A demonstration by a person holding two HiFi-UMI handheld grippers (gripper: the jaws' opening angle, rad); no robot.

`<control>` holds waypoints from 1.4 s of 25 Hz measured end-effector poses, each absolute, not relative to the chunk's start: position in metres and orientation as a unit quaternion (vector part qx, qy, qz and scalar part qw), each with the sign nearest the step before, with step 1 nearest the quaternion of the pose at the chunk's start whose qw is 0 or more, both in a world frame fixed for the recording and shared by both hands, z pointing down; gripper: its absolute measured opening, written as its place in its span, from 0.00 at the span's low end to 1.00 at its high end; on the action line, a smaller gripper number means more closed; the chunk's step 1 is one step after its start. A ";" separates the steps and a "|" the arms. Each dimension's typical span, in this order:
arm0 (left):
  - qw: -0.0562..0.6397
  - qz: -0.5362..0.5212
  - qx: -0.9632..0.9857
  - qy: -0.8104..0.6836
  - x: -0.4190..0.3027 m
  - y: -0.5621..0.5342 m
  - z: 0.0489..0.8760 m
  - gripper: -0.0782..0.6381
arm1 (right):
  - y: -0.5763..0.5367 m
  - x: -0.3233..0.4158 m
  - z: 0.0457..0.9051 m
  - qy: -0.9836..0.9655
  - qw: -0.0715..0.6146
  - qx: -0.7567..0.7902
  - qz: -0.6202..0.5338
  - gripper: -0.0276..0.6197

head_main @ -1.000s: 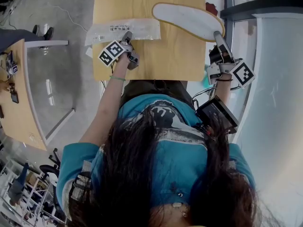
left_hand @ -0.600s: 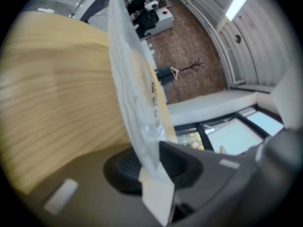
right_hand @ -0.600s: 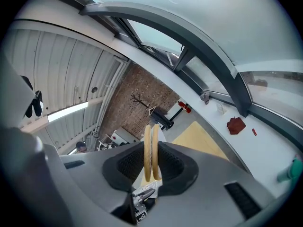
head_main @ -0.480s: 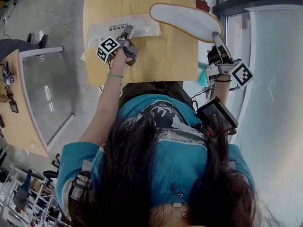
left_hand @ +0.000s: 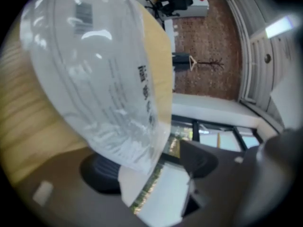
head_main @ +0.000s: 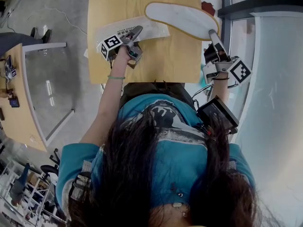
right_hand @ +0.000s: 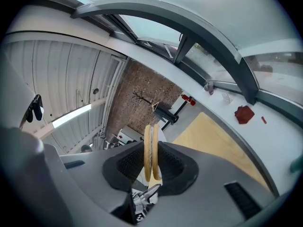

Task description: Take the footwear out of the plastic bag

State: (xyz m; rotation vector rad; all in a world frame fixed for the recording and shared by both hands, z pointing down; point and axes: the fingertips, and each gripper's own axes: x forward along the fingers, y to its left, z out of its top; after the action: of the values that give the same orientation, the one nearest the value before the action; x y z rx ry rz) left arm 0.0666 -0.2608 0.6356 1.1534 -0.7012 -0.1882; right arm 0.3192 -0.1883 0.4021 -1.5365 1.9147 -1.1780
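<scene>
A clear printed plastic bag (head_main: 142,30) lies flat on the wooden table (head_main: 161,63). My left gripper (head_main: 136,33) is at the bag's near edge, and its jaws have just been opening. In the left gripper view they stand wide apart, with a corner of the bag (left_hand: 109,84) loose between them. It rests over one pad (left_hand: 102,174) and no pad presses on it. The white, tan-rimmed slipper (head_main: 182,19) reaches over the table's right corner. My right gripper (head_main: 214,35) is shut on its heel end. The right gripper view shows two thin tan-edged soles (right_hand: 151,150) pinched edge-on.
A small red thing (head_main: 207,7) lies on the white sill (right_hand: 222,103) past the table's right edge. A grey window frame (head_main: 258,6) and glass run along the right. Another wooden table (head_main: 16,108) stands far left, with grey floor between.
The left gripper has rolled, slid a little right along the bag and opened, letting go of the bag's edge. The bag now lies skewed. The right gripper still holds the slipper, barely moved.
</scene>
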 end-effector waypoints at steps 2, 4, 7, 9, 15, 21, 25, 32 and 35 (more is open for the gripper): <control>0.782 -0.114 0.529 -0.309 0.067 -0.262 0.628 0.61 | -0.199 0.304 0.411 0.686 0.222 -0.534 -0.440 0.16; 0.780 -0.134 0.537 -0.292 0.070 -0.261 0.619 0.61 | -0.207 0.293 0.429 0.668 0.245 -0.521 -0.471 0.16; 0.770 -0.139 0.561 -0.269 0.074 -0.258 0.612 0.61 | -0.216 0.277 0.460 0.631 0.279 -0.499 -0.525 0.16; 0.763 -0.134 0.575 -0.264 0.073 -0.256 0.613 0.61 | -0.222 0.262 0.477 0.613 0.294 -0.480 -0.554 0.16; 0.760 -0.145 0.580 -0.254 0.066 -0.247 0.610 0.61 | -0.234 0.218 0.528 0.542 0.328 -0.434 -0.641 0.16; 0.764 -0.141 0.566 -0.276 0.031 -0.245 0.620 0.61 | -0.221 0.174 0.583 0.499 0.283 -0.444 -0.688 0.16; 0.764 -0.129 0.557 -0.299 0.037 -0.240 0.634 0.61 | -0.208 0.177 0.608 0.494 0.247 -0.464 -0.693 0.16; 0.786 -0.071 0.515 -0.335 0.017 -0.225 0.638 0.63 | -0.197 0.173 0.638 0.537 0.104 -0.541 -0.638 0.17; 0.780 -0.064 0.530 -0.328 0.012 -0.221 0.623 0.64 | -0.196 0.172 0.641 0.548 0.075 -0.561 -0.616 0.17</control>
State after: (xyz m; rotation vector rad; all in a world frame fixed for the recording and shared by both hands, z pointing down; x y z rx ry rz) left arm 0.0121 -0.2207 0.6227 1.1449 -0.7090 -0.1381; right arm 0.1718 -0.1959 0.6408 -1.6827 1.6443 -1.8469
